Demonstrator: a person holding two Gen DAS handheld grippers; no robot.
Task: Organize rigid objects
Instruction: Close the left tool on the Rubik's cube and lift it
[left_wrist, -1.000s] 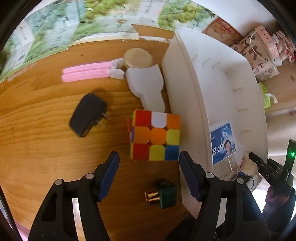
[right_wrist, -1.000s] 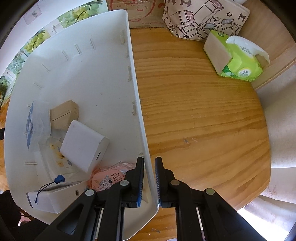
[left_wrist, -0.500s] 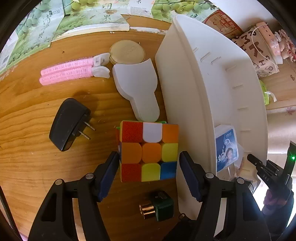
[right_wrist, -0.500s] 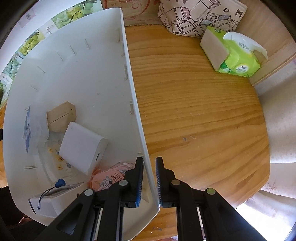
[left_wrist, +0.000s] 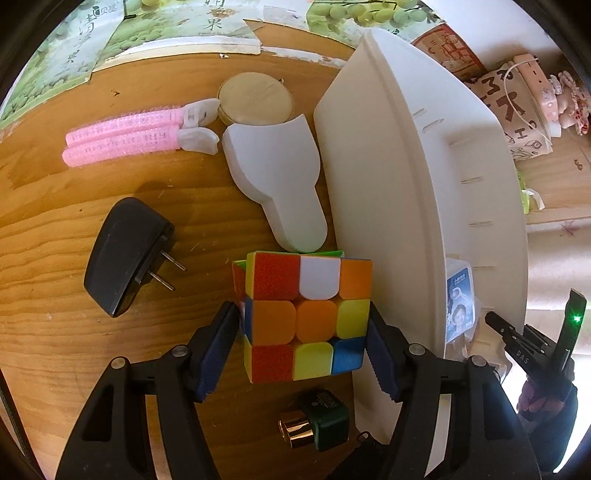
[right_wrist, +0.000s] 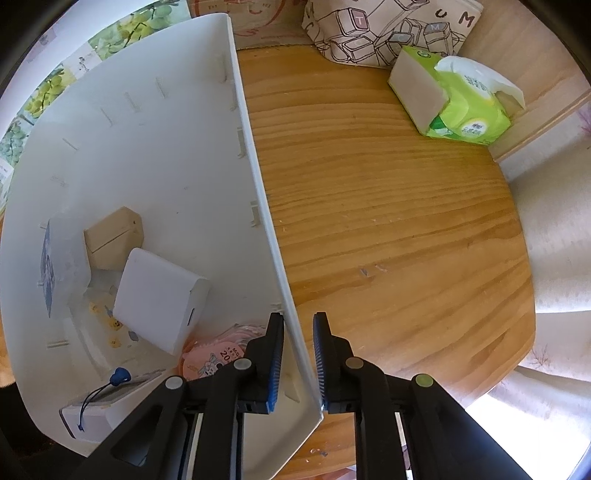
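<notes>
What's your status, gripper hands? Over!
Left gripper straddles cube, contact unclear. Right gripper opening, bin wall between its jaws. Bin tight beside cube.

Your left wrist cam looks steeply down, close over the table (left_wrist: 55, 229) left of the white bin (left_wrist: 391, 192). Your right one's down over its right wall, so both share that bin.

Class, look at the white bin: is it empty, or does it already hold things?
Not empty. The white bin already holds a white box, a brown carton and other small items at one end; the rest is bare.
</notes>
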